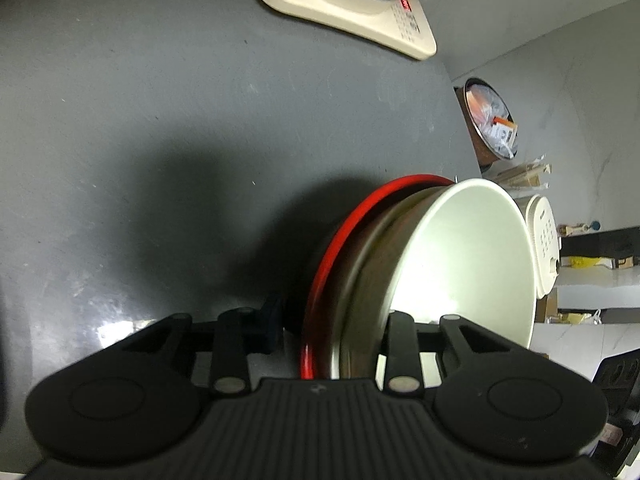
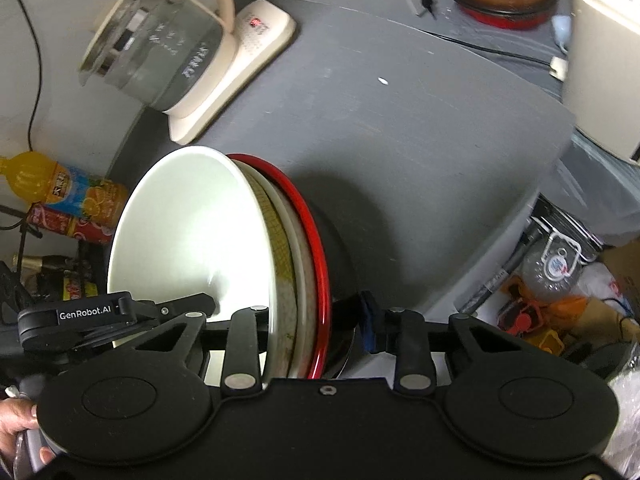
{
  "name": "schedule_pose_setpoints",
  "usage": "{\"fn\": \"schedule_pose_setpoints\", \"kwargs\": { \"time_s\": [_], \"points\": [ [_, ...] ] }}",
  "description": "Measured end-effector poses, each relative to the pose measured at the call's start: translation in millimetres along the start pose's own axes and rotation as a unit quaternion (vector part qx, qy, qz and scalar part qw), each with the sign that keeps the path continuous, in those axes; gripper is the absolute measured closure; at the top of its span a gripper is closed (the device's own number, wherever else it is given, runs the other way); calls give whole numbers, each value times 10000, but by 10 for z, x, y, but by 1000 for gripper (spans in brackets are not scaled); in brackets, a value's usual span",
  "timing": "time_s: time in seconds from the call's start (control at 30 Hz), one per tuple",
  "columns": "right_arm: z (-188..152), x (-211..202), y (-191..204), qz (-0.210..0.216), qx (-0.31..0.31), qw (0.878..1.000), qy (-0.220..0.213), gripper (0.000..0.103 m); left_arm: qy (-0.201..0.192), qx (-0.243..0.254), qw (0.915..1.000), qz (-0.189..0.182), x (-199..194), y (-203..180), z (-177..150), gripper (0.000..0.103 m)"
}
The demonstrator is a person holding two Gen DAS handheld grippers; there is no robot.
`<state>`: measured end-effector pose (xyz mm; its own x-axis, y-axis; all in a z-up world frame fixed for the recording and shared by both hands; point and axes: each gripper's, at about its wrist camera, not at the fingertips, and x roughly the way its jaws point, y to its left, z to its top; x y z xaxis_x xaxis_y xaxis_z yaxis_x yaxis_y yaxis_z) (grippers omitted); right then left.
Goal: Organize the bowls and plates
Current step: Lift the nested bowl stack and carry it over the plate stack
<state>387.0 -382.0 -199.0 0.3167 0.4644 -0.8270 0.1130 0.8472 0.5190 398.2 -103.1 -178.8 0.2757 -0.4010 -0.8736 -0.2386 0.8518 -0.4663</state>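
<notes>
Grey countertop point(image 1: 168, 128) fills both of my wrist views, with a pale wall behind it. From my left wrist camera I see the left gripper point(image 1: 332, 332) clamped across a stack of dishes held on edge: one finger point(image 1: 270, 322) sits outside the red-rimmed plate point(image 1: 352, 216), the other lies inside the white bowl point(image 1: 464, 264). A brownish dish point(image 1: 368, 276) is sandwiched between them. The bowl's open mouth faces right in this view, and the stack's rims run away from the camera. Beyond, a cream kettle base point(image 1: 360, 12) shows a small red display whose digits I cannot read.

From my right wrist camera the same stack appears mirrored, the white bowl point(image 2: 188, 240) opening left and the red-rimmed plate point(image 2: 316, 248) on the right. My right gripper point(image 2: 316, 324) is likewise closed across it, its blue-padded finger point(image 2: 370, 326) near the plate's back. The left gripper point(image 2: 92, 316) reaches in from the left, marked "GenRobot.AI", with a hand point(image 2: 18, 424) gripping low in the corner. A glass kettle point(image 2: 160, 48) bears white characters too blurred to read. An orange drink bottle point(image 2: 60, 188) and a red can point(image 2: 64, 224) lie at the counter's left edge.
</notes>
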Motion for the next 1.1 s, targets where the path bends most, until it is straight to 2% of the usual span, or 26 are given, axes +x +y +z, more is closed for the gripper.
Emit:
{"fn": "schedule_pose_setpoints", "kwargs": {
  "time_s": [0.47, 0.87, 1.1],
  "points": [
    [141, 164, 629, 409, -883, 9949, 265, 72, -647, -620, 9958, 162, -566, 372, -27, 71],
    [49, 377, 1198, 735, -1675, 9807, 688, 72, -1120, -1328, 9841, 371, -950, 779, -200, 71],
    [-29, 364, 1516, 931, -2020, 9712, 852, 72, -1449, -1680, 9742, 404, -1275, 1014, -367, 71]
  ]
}}
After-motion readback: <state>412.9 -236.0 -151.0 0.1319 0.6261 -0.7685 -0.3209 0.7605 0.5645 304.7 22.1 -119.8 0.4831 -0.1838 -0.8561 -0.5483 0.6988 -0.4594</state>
